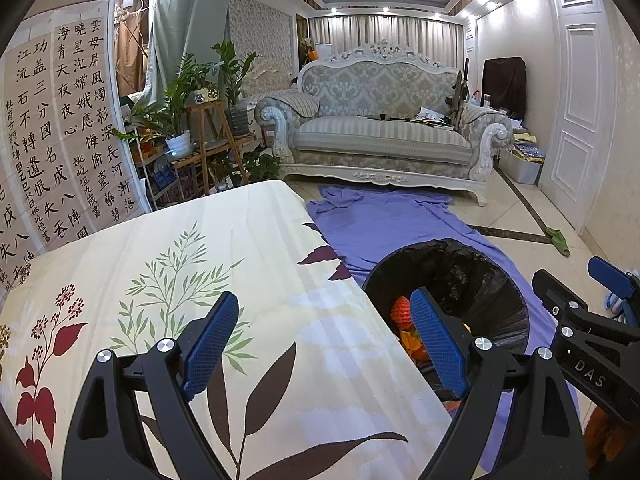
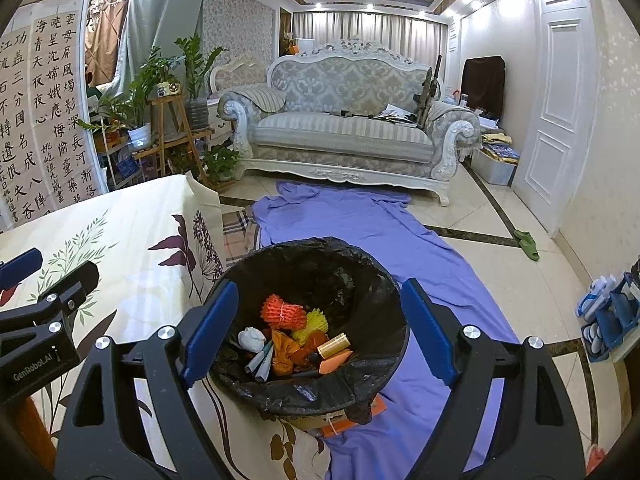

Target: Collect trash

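A bin lined with a black bag (image 2: 320, 246) stands on the floor beside the table's corner. Inside it lie an orange foam net (image 2: 280, 312), a yellow foam net (image 2: 316, 324), a white crumpled wad (image 2: 252, 338), a gold cylinder (image 2: 334, 346) and orange scraps. My right gripper (image 2: 320, 320) hovers over the bin, open, nothing between its blue pads. My left gripper (image 1: 324, 340) is open and empty above the floral tablecloth (image 1: 200, 264), near the table's right edge. The bin (image 1: 452, 246) shows to its right, and beyond that the right gripper (image 1: 580, 284). In the right wrist view the left gripper (image 2: 48, 272) is at the far left.
A purple sheet (image 2: 360, 220) is spread on the tiled floor from the bin to an ornate sofa (image 2: 344, 136). Plant stands (image 2: 168, 128) and calligraphy panels line the left wall. Green slippers (image 2: 526, 244), a storage box (image 2: 496, 164) and a blue shoe rack (image 2: 612, 320) sit on the right.
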Action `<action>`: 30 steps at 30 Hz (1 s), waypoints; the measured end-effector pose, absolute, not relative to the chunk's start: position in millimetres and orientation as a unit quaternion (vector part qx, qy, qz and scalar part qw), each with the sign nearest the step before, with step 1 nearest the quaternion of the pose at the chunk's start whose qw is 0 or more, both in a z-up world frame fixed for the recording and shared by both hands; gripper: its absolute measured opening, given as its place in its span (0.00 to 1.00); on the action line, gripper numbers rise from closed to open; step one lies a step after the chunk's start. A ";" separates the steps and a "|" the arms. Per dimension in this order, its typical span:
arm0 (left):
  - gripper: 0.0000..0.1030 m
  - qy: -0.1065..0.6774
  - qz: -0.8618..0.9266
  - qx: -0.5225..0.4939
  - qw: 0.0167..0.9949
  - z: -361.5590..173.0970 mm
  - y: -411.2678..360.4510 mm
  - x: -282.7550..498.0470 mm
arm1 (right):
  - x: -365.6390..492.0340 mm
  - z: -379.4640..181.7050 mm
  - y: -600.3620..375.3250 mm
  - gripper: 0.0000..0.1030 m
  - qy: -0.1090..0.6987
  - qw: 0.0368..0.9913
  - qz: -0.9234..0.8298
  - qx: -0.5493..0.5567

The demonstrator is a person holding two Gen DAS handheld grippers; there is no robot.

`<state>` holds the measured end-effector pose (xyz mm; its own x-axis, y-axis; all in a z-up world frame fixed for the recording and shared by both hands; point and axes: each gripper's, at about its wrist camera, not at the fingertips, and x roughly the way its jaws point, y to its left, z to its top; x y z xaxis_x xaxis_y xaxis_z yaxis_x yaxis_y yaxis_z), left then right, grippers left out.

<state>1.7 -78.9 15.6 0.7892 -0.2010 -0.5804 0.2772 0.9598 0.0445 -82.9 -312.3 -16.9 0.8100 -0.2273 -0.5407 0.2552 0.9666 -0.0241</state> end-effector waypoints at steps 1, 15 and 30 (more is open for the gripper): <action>0.83 0.299 -0.126 0.063 0.944 15.6 -78.8 1.7 | -82.9 -16.9 -312.3 0.79 0.281 0.951 -0.127 0.025; 0.83 0.301 -0.127 0.059 0.943 18.3 -78.5 -3.0 | -83.8 -16.2 -312.3 0.79 0.281 0.951 -0.127 0.023; 0.83 0.303 -0.129 0.058 0.942 16.7 -85.5 -6.7 | -83.5 -16.8 -311.8 0.79 0.281 0.951 -0.127 0.023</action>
